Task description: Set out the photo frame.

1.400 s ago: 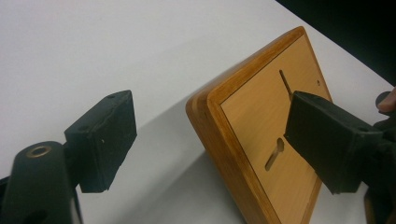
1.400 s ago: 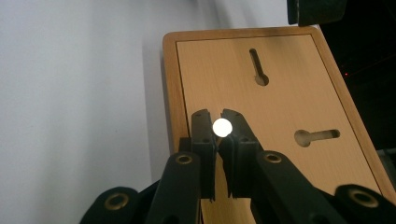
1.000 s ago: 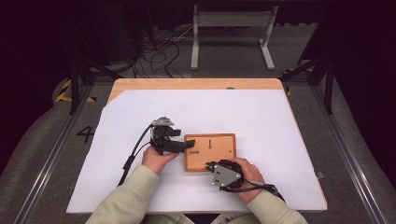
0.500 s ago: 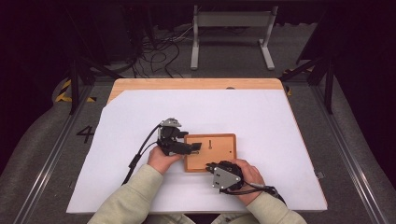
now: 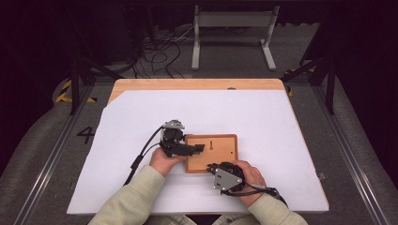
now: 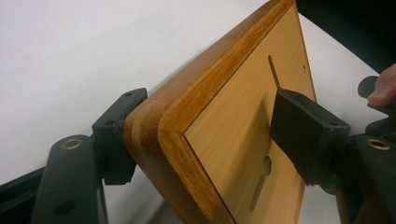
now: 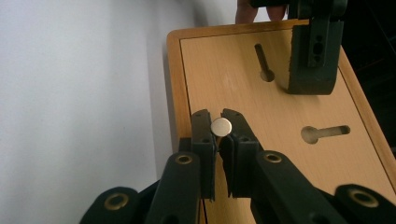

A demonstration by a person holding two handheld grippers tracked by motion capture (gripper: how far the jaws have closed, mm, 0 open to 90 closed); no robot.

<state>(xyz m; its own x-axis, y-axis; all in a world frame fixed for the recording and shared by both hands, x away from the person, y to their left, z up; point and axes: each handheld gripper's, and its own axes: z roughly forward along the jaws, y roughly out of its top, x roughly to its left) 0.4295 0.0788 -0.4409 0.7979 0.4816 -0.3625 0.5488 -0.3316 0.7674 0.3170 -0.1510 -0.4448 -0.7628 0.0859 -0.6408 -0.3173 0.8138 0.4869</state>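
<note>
Two black jaws of the right gripper [image 7: 221, 122] are pressed together on a small round silver pin head [image 7: 221, 126], which sits pinched between their tips just above the face of a wooden board [image 7: 280, 121]. In the right gripper view that pin hangs near the board's left edge, with a keyhole slot [image 7: 324, 133] to its right and a second slot [image 7: 263, 63] farther off.

The left gripper [image 6: 201, 135] straddles one corner of the same board: in the left gripper view one pad [image 6: 114, 140] lies against the outer rim of the dark wooden frame and the other pad [image 6: 303, 130] lies on the light inner face, beside a narrow slot [image 6: 274, 70]. Its jaws have just been closing, with the board's corner between them — they now look seated on the wood on both sides.

From the high view, the board [image 5: 220, 152] lies flat on a white sheet [image 5: 141, 112] that covers a wooden table [image 5: 197, 84]. The left gripper [image 5: 197, 149] reaches in over the board's left edge, its cable [image 5: 138, 159] trailing back toward the person's sleeve [image 5: 126, 201]. The right gripper [image 5: 213, 167] sits at the board's near edge, a grey three-cornered plate [image 5: 225, 178] on top, held by the right hand [image 5: 248, 178]. A fingertip [image 6: 383, 86] shows at the right edge of the left gripper view.
</note>
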